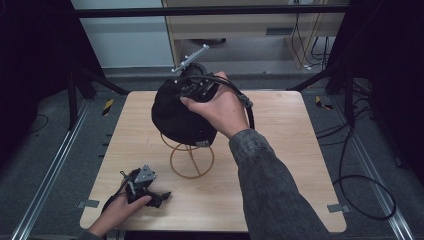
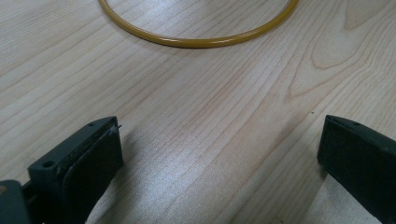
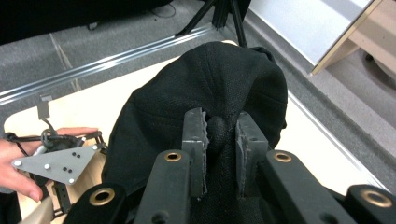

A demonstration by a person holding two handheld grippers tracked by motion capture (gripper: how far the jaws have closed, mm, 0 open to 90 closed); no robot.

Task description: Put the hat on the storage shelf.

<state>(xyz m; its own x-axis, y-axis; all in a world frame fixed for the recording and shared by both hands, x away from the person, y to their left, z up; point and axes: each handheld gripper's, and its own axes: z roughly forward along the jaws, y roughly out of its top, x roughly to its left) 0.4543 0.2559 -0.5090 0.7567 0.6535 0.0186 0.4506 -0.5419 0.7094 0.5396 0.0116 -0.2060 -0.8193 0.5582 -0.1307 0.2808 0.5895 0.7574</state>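
Right gripper (image 3: 220, 135) pinches the cap's (image 3: 205, 79) top button above the stand (image 1: 192, 157); left gripper (image 2: 219, 154) wide. Pinch may slip.

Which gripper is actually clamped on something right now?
The right gripper: its jaws pinch the top button of the black cap sitting on the wire stand. The left gripper rests open on the table, jaws wide apart, holding nothing.

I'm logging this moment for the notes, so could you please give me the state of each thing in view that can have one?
black cap: draped on the wire stand, crown pinched by the right gripper.
wire stand: upright on the table.
right gripper: shut on the cap's top button.
left gripper: open, holding nothing, low over the table near the stand's base ring.
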